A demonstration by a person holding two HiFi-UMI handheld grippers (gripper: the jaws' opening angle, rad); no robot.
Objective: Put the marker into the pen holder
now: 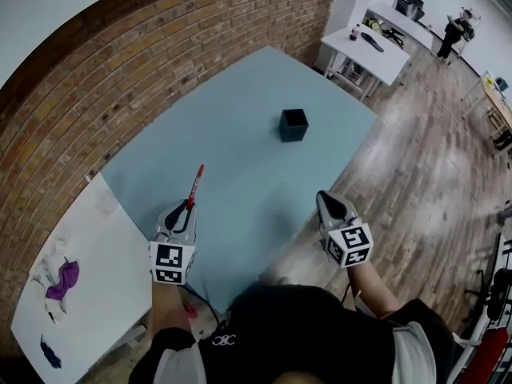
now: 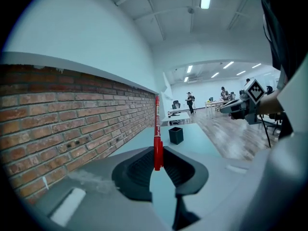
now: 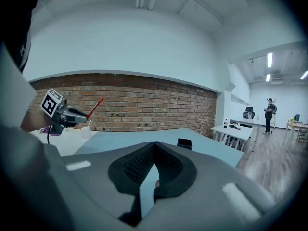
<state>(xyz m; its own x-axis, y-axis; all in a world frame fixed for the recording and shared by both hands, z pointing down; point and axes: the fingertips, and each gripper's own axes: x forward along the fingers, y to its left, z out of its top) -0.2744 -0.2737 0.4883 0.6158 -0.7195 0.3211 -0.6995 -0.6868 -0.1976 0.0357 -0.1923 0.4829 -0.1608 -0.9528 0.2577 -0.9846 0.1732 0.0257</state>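
Pointing forward, the red marker point(image 1: 195, 184) is gripped by its lower end in the left gripper point(image 1: 189, 207), over the blue table point(image 1: 240, 134). Carrying is judged to be in hand: it must next be brought above the black pen holder point(image 1: 294, 125), well apart at two o'clock. The right gripper point(image 1: 329, 202) is closed on nothing.

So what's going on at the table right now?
A person holds a tool in each hand at the near edge of the light blue table. The left tool is clamped on a slim red marker pen, which sticks out past the jaws. The small black square pen holder stands farther out on the table, well apart from the marker, so the marker is not yet in it. The right tool is shut with nothing in it.
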